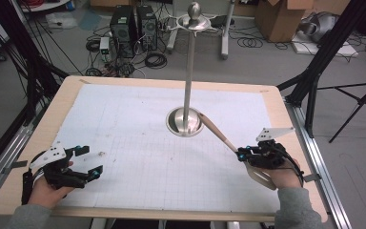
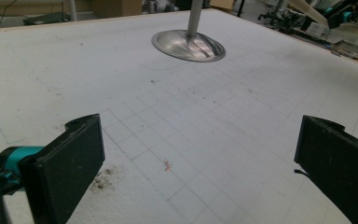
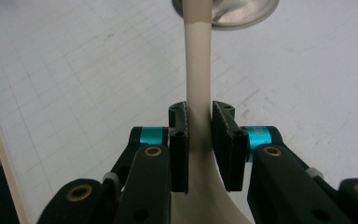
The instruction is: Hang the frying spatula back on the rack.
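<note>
Right gripper clamps a beige spatula by its handle, tip aimed toward the stand — likely for hanging there. Left gripper rests nearby on the mat — jaws apart, empty.

The light is even and soft, from above, and the white counter looks bright with only weak shadows. The metal stand base shows small glare. The close tongs are a little blurred.

Grey sleeves are worn; black grippers are marked with teal bands and brass screws.
</note>
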